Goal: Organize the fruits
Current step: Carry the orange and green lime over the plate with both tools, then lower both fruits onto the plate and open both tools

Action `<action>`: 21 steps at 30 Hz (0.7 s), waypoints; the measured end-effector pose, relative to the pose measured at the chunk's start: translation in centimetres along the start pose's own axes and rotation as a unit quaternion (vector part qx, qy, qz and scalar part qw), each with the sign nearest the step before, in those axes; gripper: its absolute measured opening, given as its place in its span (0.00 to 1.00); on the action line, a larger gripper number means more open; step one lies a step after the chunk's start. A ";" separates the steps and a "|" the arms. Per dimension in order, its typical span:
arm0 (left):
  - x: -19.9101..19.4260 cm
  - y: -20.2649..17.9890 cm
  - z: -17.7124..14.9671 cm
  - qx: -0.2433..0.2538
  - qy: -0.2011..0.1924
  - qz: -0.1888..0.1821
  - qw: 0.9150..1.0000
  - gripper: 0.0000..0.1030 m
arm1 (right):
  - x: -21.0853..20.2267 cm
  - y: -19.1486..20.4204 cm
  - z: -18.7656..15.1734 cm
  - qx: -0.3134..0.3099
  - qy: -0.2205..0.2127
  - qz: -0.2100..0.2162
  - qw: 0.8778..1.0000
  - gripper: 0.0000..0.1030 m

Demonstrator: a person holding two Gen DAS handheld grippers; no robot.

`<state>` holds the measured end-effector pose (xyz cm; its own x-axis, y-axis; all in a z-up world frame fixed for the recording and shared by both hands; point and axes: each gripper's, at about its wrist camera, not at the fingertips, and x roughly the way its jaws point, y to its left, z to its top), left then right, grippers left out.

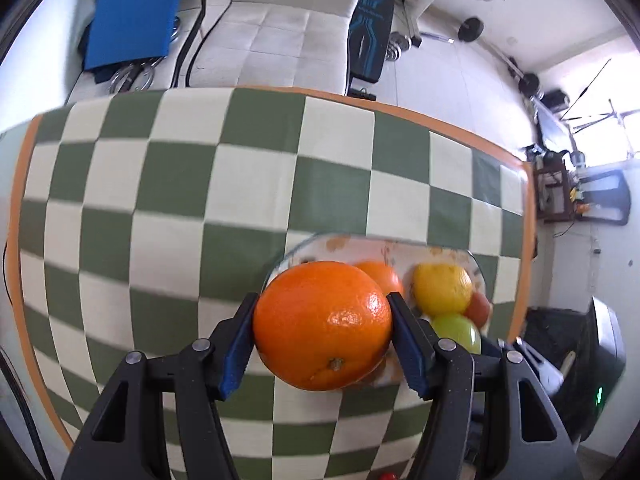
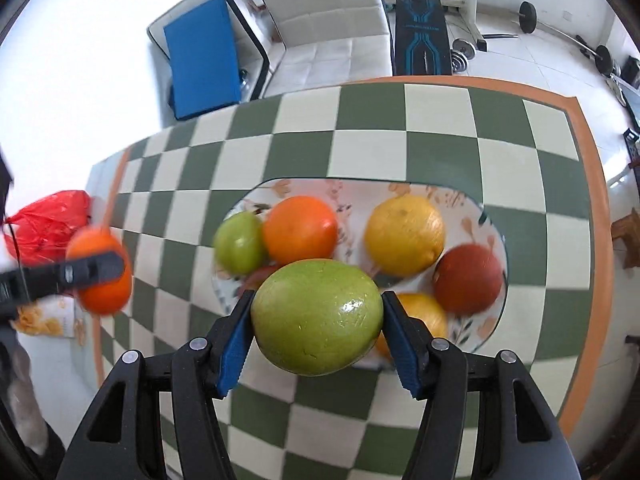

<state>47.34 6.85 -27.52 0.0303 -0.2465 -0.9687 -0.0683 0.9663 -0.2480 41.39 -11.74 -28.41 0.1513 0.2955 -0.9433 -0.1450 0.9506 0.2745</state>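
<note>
Large orange is sitting clamped between the blue pads of the left tongs, stem end facing the camera, held up over the checkered counter just left of the plate's near edge. Big green fruit, maybe a mango or guava, is sitting squeezed between the pads of the right tongs, hanging over the near rim of the flowered plate. From the right wrist view the left tongs are showing at far left as a blurred black arm across their orange, out over the counter's orange-bordered left edge, well apart from the plate. On the plate: a small green fruit touching a second orange at the left, a yellow citrus at the back right, a red fruit at the right edge, another yellow-orange fruit partly hidden behind the right pad. Something reddish is peeking out under the held green fruit, too hidden to name. Left wrist view is catching the same plate at right, blurred, with fruit piled on it. Off the counter's left side a red plastic bag and a printed snack packet are lying. Beyond the counter a white cushioned sofa, a blue mat, a black bench and barbell weights are standing on the tiled floor.
</note>
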 end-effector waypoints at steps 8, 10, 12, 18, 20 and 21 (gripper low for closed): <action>6.4 -1.5 4.7 0.025 0.067 0.032 0.997 0.59 | 3.7 0.4 1.1 -0.023 0.031 -0.002 0.999 0.62; 7.3 -1.7 4.5 0.030 0.077 0.038 0.996 0.59 | 4.0 0.6 1.1 -0.027 0.034 0.001 0.999 0.62; 7.8 -1.7 4.1 0.035 0.084 0.041 0.995 0.59 | 4.2 0.8 0.9 -0.032 0.039 0.000 0.999 0.62; 7.8 -1.5 3.7 0.043 0.082 0.037 0.995 0.59 | 4.8 1.0 -0.2 -0.042 0.049 -0.007 0.998 0.63; 7.9 -1.3 3.8 0.038 0.089 0.033 0.995 0.59 | 5.0 0.9 -0.5 -0.038 0.055 -0.012 0.998 0.63; 7.8 -1.2 3.9 0.035 0.093 0.032 0.995 0.59 | 5.2 0.8 -0.6 -0.036 0.054 -0.012 0.998 0.63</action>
<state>51.58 4.04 -34.76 -0.1563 -0.1879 -0.9697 0.0055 0.9816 -0.1911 41.49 -9.47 -33.22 0.0504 0.2564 -0.9653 -0.2125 0.9471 0.2405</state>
